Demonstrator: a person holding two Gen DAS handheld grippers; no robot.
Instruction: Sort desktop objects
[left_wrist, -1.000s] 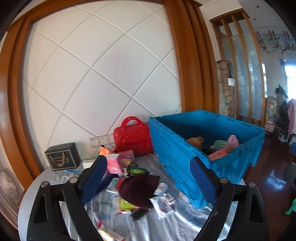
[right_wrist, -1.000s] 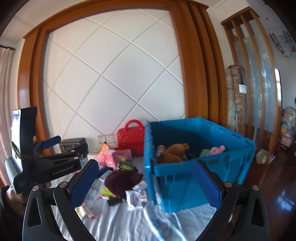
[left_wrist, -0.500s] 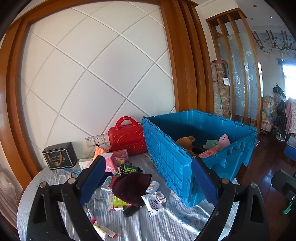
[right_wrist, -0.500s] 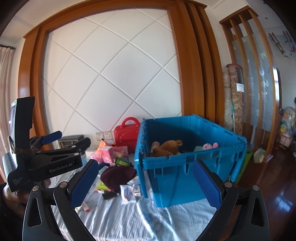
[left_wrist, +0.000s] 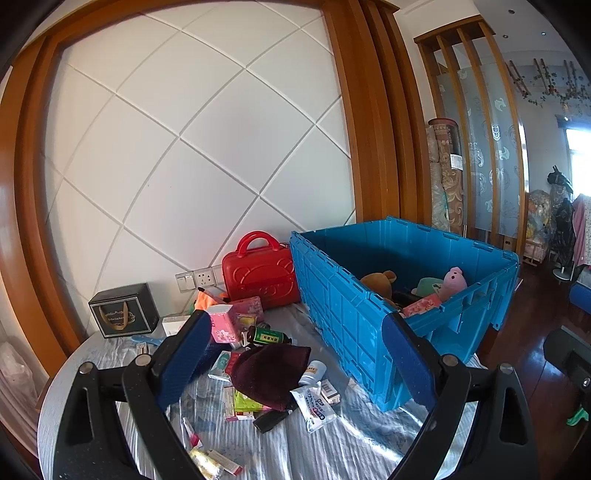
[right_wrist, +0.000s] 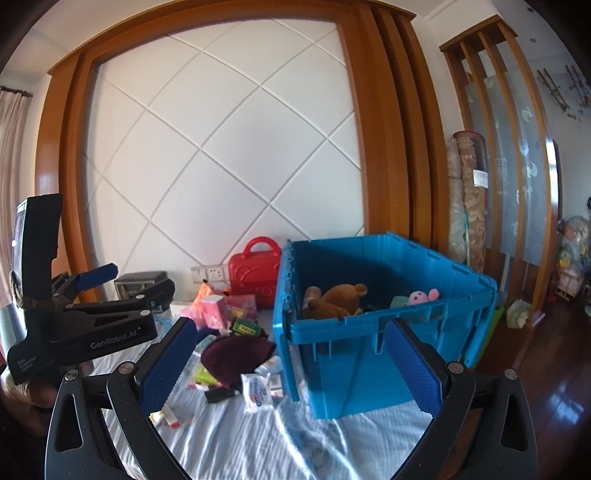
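Both grippers, left (left_wrist: 295, 354) and right (right_wrist: 288, 365), hang spread and empty above the cloth-covered table (left_wrist: 351, 450). Loose clutter around the dark maroon fabric pouch (left_wrist: 271, 369) lies ahead and below, nearer the left gripper. An open blue plastic crate (right_wrist: 369, 332), holding plush toys, stands just right of that clutter.

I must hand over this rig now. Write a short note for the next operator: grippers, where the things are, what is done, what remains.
Left gripper: open, empty, held above the clutter.
Right gripper: open, empty, facing the near wall of the crate.
Done: teddy bear, pink plush and a pink box lie in the crate.
Left on the table: maroon pouch, green bottle, wipes pack, pink carton, small boxes and tubes.
Red case and black box stand by the wall.
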